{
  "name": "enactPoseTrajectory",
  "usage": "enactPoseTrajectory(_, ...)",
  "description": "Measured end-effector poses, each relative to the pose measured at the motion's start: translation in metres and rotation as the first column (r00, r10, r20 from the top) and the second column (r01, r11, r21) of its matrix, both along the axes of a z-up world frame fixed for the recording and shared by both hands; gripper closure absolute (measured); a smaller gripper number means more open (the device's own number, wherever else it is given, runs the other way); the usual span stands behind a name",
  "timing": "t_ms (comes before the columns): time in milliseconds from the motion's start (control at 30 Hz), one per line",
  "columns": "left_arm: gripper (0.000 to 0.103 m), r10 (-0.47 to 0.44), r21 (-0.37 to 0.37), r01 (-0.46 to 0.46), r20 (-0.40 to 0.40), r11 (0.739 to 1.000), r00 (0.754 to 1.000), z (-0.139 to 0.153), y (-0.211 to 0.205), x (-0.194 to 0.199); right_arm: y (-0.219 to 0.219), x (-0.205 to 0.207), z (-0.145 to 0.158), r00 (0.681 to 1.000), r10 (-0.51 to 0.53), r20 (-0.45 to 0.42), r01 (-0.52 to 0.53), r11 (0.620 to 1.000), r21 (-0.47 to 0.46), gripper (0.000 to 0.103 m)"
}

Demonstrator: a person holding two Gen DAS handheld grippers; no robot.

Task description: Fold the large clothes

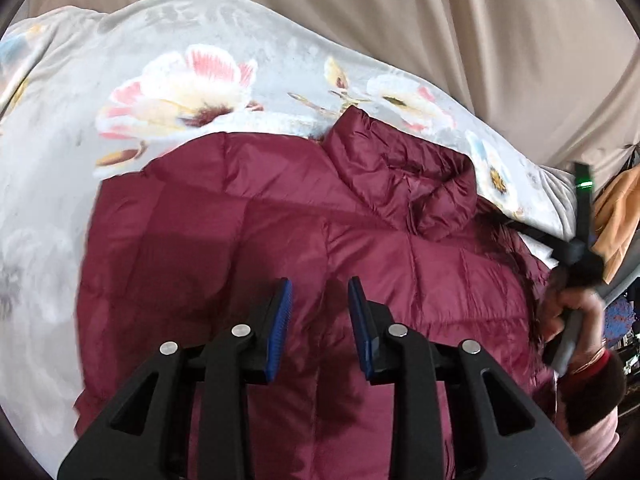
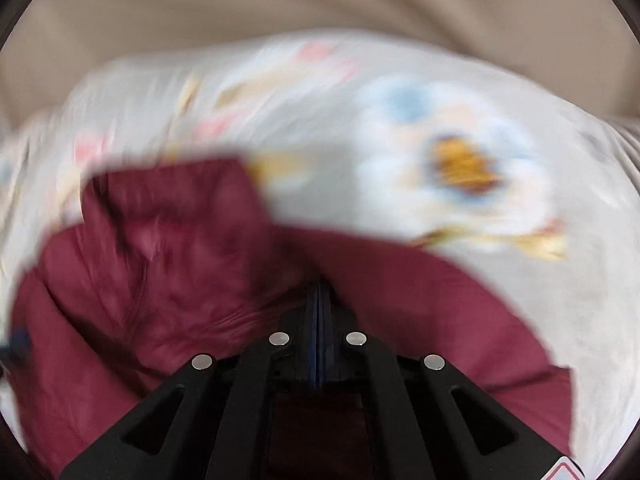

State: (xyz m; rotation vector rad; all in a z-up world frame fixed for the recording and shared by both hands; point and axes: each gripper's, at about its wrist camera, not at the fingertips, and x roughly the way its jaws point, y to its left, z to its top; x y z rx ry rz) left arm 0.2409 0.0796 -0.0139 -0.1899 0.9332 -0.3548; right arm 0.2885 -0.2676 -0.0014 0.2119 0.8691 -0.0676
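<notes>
Two grippers over maroon quilted puffer jacket (image 1: 248, 240) spread on floral grey blanket (image 1: 64, 184) — my left gripper (image 1: 320, 300) spread, empty; right gripper (image 2: 319, 300) pressed together, whether pinching fabric unclear. Fold underway, I judge — next needs firm hem pinch.

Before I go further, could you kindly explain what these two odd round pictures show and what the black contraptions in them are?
No robot here: a person holds a hand-held gripper in each hand, and each carries a wide-angle camera looking along its two black fingers with blue pads.

The left wrist view shows the left gripper, its jaws partly apart with nothing between them, hovering over a dark red puffer jacket. The jacket lies on a pale flowered blanket, with beige curtains behind. At the right edge you see the person's hand gripping the other tool.

The right wrist view is blurred. It shows the right gripper with jaws shut, its tips against the jacket; whether fabric is pinched between them I cannot tell.
</notes>
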Motion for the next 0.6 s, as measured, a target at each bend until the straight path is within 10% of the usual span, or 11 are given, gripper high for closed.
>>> enactPoseTrajectory(100, 0.074, 0.026, 0.031, -0.027, 0.031, 0.999, 0.999, 0.007, 0.026, -0.027, -0.013, -0.057, 0.035, 0.996, 0.019, 0.089, -0.014, 0.998, -0.055, 0.101)
enactPoseTrajectory(200, 0.053, 0.065, 0.050, -0.067, 0.030, 0.997, 0.997, 0.007, 0.057, -0.060, -0.021, -0.138, 0.051, 0.993, 0.052, 0.105, -0.040, 0.993, -0.111, 0.092)
enactPoseTrajectory(400, 0.034, 0.134, -0.031, -0.139, -0.115, 0.990, 0.984, -0.015, 0.128, -0.135, -0.060, -0.297, 0.036, 0.994, -0.005, 0.110, 0.017, 0.994, -0.110, 0.044)
enactPoseTrajectory(600, 0.034, 0.166, -0.158, -0.207, -0.238, 0.966, 0.957, -0.032, 0.186, -0.202, -0.085, -0.429, -0.017, 1.000, 0.027, -0.002, -0.026, 0.985, 0.172, 0.037)
